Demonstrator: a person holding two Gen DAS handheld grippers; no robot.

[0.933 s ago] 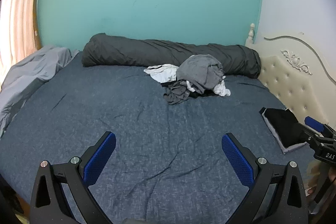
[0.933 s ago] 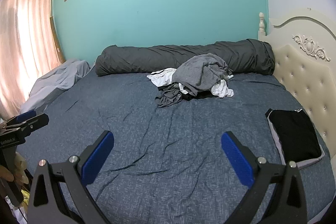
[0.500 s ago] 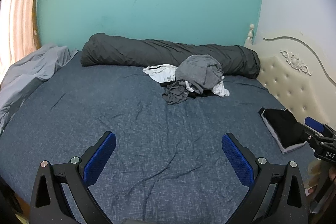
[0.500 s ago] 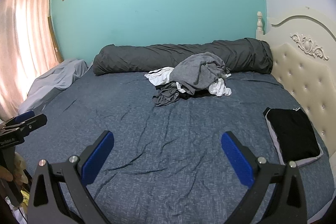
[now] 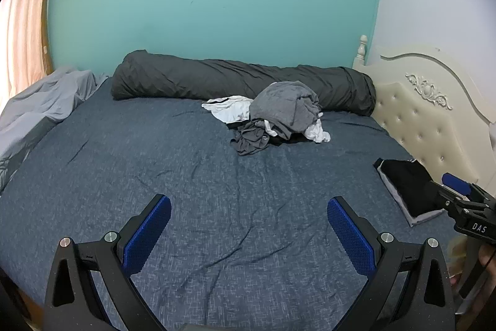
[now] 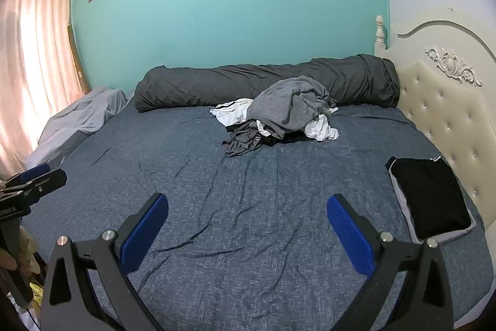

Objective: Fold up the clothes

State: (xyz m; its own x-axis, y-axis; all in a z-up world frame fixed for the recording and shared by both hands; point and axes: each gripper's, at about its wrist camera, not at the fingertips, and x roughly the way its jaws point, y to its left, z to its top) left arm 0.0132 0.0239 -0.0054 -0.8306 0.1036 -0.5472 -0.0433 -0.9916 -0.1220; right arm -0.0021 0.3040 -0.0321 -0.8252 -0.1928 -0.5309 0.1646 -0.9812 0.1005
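Both tools hang over the near part of the bed (image 5: 155,163), each empty. The left hand-held gripper (image 5: 248,225) has its blue pads spread wide, and the right hand-held gripper (image 6: 246,225) is spread the same way, nothing between the fingers of either.

The clothes to fold sit in a heap (image 6: 279,117) well beyond them, toward the far side of the bed, just in front of the long dark bolster (image 6: 248,82). A grey top (image 5: 285,107) is draped over the pile, with white pieces and a darker grey one spilling out underneath. One folded stack (image 6: 431,200), black on top, lies by the padded headboard (image 6: 449,114).

I'd judge these garments light, limp and tangled: they will sag and drag neighbours along. The grey top looks best taken first, pinched at an exposed edge or seam near its upper fold, lifted clear, then held by two corners to spread flat.
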